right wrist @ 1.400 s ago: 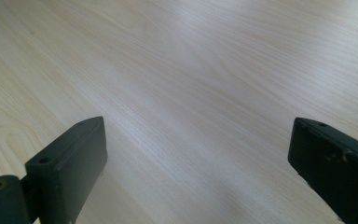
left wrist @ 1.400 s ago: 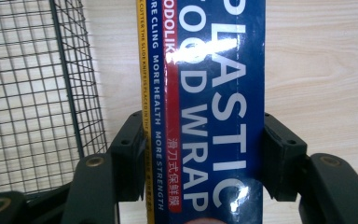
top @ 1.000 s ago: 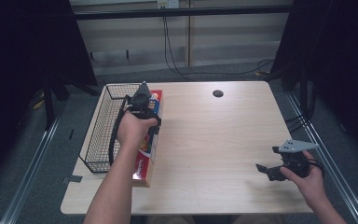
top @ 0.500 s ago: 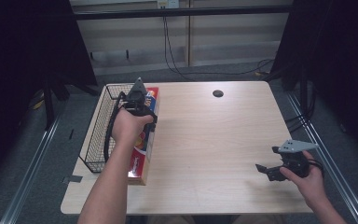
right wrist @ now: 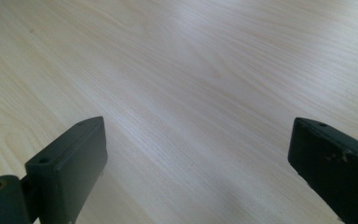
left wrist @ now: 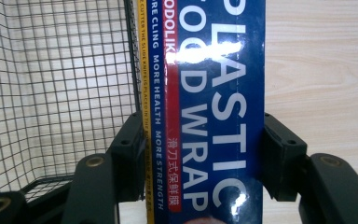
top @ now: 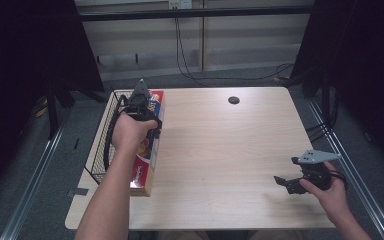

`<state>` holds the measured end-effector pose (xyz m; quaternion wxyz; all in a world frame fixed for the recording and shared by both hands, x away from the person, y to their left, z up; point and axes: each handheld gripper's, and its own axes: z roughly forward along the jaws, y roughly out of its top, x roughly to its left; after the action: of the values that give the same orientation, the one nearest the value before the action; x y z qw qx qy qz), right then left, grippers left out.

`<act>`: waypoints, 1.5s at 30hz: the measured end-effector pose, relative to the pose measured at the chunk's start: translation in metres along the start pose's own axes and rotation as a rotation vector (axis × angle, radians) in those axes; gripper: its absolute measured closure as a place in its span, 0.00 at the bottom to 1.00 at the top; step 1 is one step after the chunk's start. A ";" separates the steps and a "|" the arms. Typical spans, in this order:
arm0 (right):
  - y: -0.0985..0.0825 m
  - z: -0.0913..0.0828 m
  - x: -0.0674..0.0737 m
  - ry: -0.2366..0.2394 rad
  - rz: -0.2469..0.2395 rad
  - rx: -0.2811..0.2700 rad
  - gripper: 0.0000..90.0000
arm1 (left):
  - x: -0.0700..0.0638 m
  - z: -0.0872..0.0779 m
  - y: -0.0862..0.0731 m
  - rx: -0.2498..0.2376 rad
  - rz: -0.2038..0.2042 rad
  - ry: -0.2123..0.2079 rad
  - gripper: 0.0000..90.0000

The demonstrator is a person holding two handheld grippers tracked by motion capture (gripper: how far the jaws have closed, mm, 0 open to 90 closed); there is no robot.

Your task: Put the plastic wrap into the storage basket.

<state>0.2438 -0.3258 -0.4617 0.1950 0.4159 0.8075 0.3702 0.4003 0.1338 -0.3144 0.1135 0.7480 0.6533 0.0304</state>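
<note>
A long blue and red box of plastic wrap (top: pixel 147 155) lies lengthwise along the table's left side, next to a black wire basket (top: pixel 101 150). My left gripper (top: pixel 142 114) reaches down over the far half of the box and is shut on it. In the left gripper view its pads (left wrist: pixel 128 154) press both long sides of the box (left wrist: pixel 214 102), with the basket's mesh (left wrist: pixel 51 88) just to the left. My right gripper (top: pixel 286 183) rests low over the near right of the table, open; in its own view the gripper (right wrist: pixel 196 163) has bare wood between its jaws.
The light wooden table (top: pixel 230 150) has a small round black cap (top: pixel 234 100) near its far edge. The wire basket sits at the table's left edge. Cables run along the floor and wall behind the table.
My left hand with the box has shifted a little to the left, toward the basket, and risen slightly. The right gripper has stayed where it was.
</note>
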 end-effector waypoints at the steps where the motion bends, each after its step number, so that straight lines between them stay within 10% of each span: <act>1: 0.000 0.000 0.000 0.001 0.001 -0.001 0.05 | 0.000 -0.001 0.000 -0.001 -0.008 0.005 0.48; 45: 0.000 0.003 0.002 -0.008 -0.005 0.009 0.05 | 0.044 -0.010 0.009 -0.026 -0.079 0.025 0.48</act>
<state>0.2445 -0.3234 -0.4639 0.1970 0.4161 0.8095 0.3643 0.4133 0.1774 -0.3078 0.1161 0.7195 0.6833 0.0437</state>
